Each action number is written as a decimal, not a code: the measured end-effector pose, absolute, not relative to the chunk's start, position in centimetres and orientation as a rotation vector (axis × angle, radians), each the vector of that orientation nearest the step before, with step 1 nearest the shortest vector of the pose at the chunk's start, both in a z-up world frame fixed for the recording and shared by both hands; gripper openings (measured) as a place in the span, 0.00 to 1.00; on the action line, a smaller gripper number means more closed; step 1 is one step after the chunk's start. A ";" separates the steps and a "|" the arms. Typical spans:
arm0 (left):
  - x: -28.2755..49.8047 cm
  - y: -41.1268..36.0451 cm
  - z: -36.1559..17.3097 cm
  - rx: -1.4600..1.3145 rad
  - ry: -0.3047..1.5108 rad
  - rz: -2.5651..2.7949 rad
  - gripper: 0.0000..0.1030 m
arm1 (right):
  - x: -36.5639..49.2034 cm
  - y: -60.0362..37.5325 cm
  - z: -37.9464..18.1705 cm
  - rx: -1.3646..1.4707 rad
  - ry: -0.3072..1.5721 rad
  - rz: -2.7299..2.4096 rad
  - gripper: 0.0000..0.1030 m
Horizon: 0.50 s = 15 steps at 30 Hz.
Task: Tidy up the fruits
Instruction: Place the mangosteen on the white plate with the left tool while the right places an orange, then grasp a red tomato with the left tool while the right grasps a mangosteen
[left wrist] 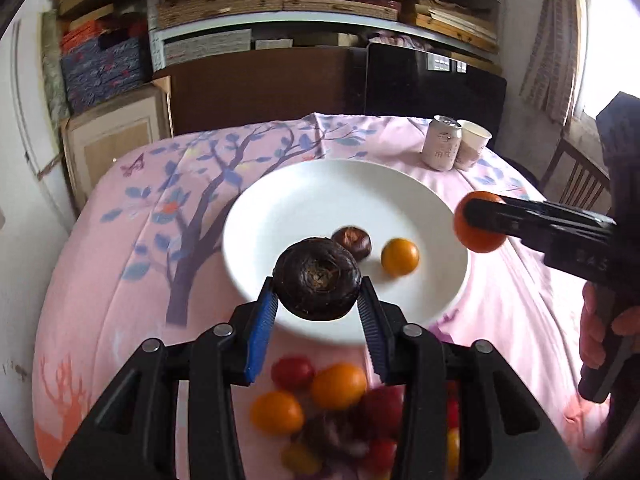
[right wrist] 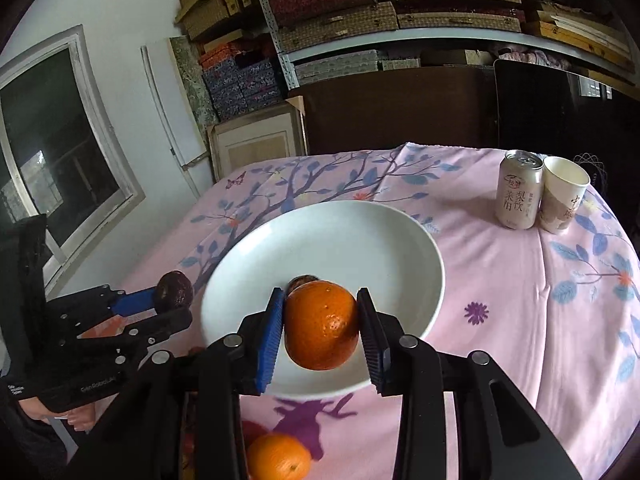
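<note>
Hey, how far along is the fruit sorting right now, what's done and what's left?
Early on. Done: two pieces lie on the plate, a small orange and a dark fruit. In hand: the left gripper holds a dark round fruit and the right gripper an orange, both near the plate. Left: the pile of orange and red fruit on the cloth.

Home storeroom; box-stacked shelves (right wrist: 400, 8); floral-clothed table (right wrist: 520, 280)

Both wrist views — plate (left wrist: 280, 200) shared
</note>
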<state>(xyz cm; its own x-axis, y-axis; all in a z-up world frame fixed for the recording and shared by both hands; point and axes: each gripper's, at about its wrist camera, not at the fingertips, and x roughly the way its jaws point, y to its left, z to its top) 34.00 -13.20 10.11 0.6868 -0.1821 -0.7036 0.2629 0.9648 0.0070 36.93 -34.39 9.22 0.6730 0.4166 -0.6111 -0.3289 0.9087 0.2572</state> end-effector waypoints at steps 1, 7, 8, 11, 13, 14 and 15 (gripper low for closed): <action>35.1 -13.4 9.8 0.113 0.780 -0.246 0.39 | 37.9 -34.5 8.7 0.129 0.734 0.422 0.36; 37.4 -13.5 7.7 0.088 0.828 -0.165 0.96 | 37.5 -34.4 8.0 0.043 0.683 0.370 0.89; 37.1 -13.0 7.8 0.085 0.813 -0.136 0.96 | 36.9 -34.5 8.4 0.026 0.662 0.364 0.90; 35.9 -12.3 8.6 0.083 0.846 -0.098 0.96 | 34.6 -35.2 9.7 0.017 0.662 0.379 0.94; 33.8 -11.8 9.1 0.084 0.856 -0.123 0.96 | 32.2 -35.7 10.3 0.012 0.677 0.409 0.95; 32.0 -11.6 9.4 0.089 0.844 -0.131 0.96 | 30.6 -35.8 10.4 -0.010 0.689 0.428 0.95; 30.5 -11.6 9.5 0.095 0.839 -0.135 0.96 | 29.4 -35.8 10.2 -0.039 0.706 0.445 0.95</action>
